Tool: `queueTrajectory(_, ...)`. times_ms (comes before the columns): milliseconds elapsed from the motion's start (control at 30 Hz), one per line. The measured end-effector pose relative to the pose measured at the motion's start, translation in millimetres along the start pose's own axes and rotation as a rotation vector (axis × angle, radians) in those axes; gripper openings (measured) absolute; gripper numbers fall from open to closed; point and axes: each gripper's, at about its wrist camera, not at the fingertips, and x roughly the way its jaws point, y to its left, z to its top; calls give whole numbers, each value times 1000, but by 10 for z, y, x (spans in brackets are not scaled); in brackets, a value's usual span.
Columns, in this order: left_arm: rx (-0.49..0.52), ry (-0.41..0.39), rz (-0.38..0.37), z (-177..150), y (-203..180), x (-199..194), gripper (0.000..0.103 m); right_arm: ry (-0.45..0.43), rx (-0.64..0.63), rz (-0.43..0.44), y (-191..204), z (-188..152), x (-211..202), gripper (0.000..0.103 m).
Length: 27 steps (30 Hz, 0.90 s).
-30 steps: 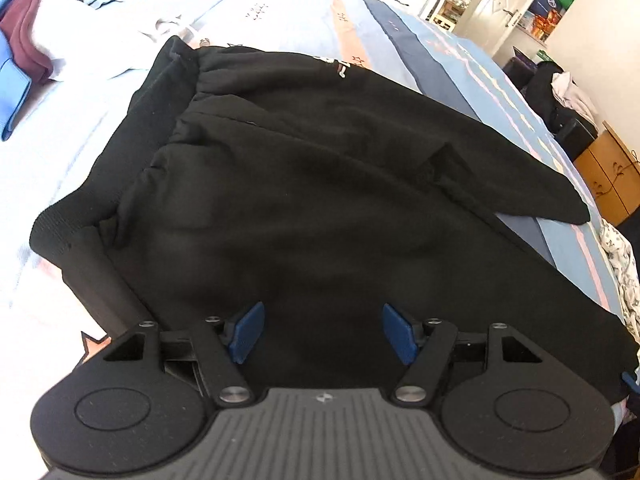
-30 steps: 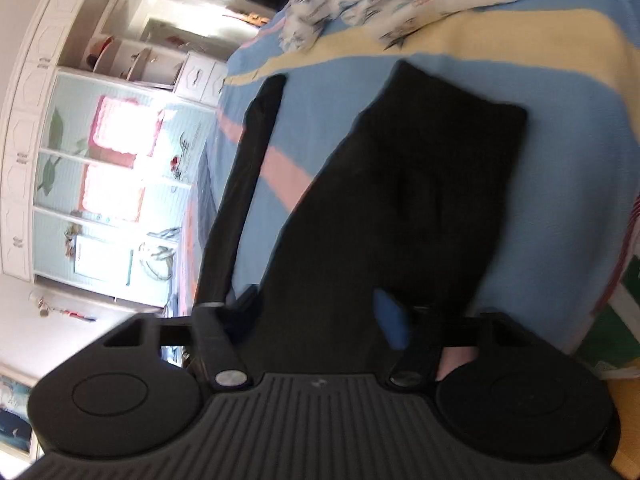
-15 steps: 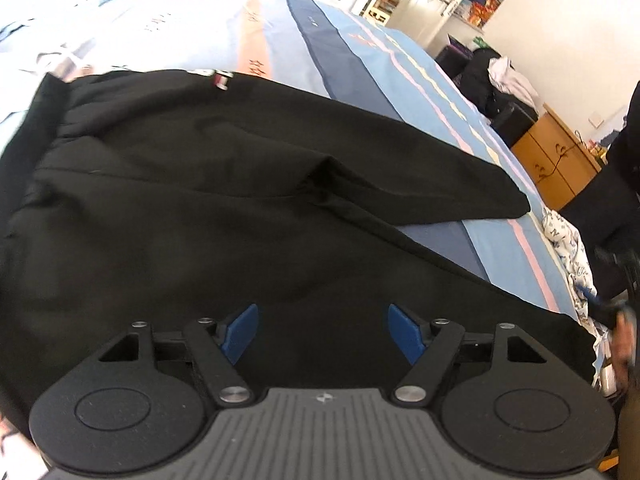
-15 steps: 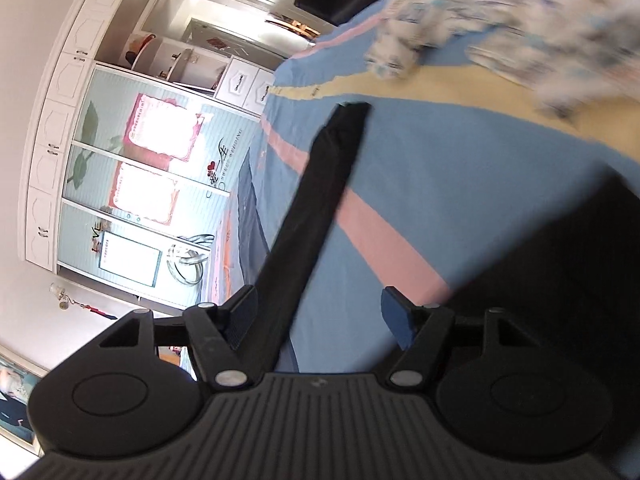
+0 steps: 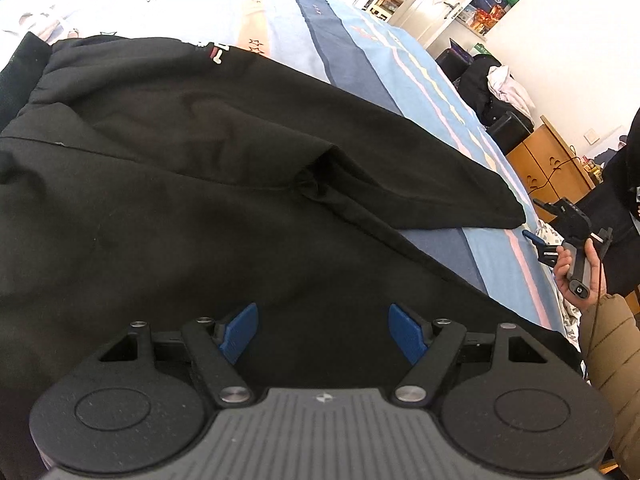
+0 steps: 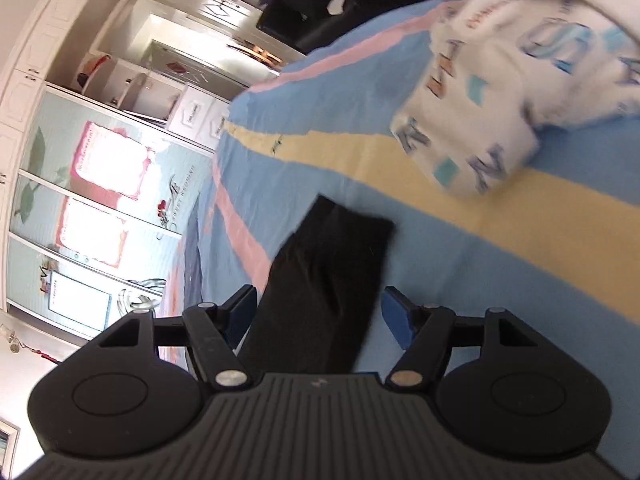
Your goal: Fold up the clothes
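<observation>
The bed (image 5: 384, 80) carries black trousers (image 5: 180, 200) spread flat for folding. The left hand-held gripper (image 5: 323, 332) hovers over them, jaws apart and empty; the right hand-held gripper (image 6: 316, 316) straddles a leg end (image 6: 332, 264), parted, pinching nothing.

A bed (image 5: 400, 80) under a striped sheet of pale blue, navy, pink and yellow runs from upper left to the right edge of the left wrist view. Black trousers (image 5: 180, 184) lie spread across it, filling the frame's centre. A white printed garment (image 6: 520, 80) lies bunched at upper right of the right wrist view.
</observation>
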Motion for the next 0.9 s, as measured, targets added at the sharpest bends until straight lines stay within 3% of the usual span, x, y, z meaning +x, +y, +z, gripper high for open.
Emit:
queueTrajectory(367, 22, 17, 22, 64, -88, 18, 81, 35, -39, 14, 30, 172, 350, 71)
queueTrajectory(467, 18, -29, -31, 251, -162, -45, 81, 50, -52, 11, 77, 204, 409, 71)
queueTrajectory(567, 39, -93, -53, 577, -286, -47, 82, 62, -76, -3, 80, 233, 434, 59)
queueTrajectory(633, 50, -115, -22, 819, -368, 61, 82, 66, -98, -15, 77, 237, 443, 51)
queueTrajectory(767, 79, -97, -8, 1236, -470, 480, 83, 61, -123, -19, 60, 224, 450, 42)
queueTrajectory(900, 87, -36, 67, 1488, -423, 910, 83, 70, -176, -63, 93, 219, 473, 18)
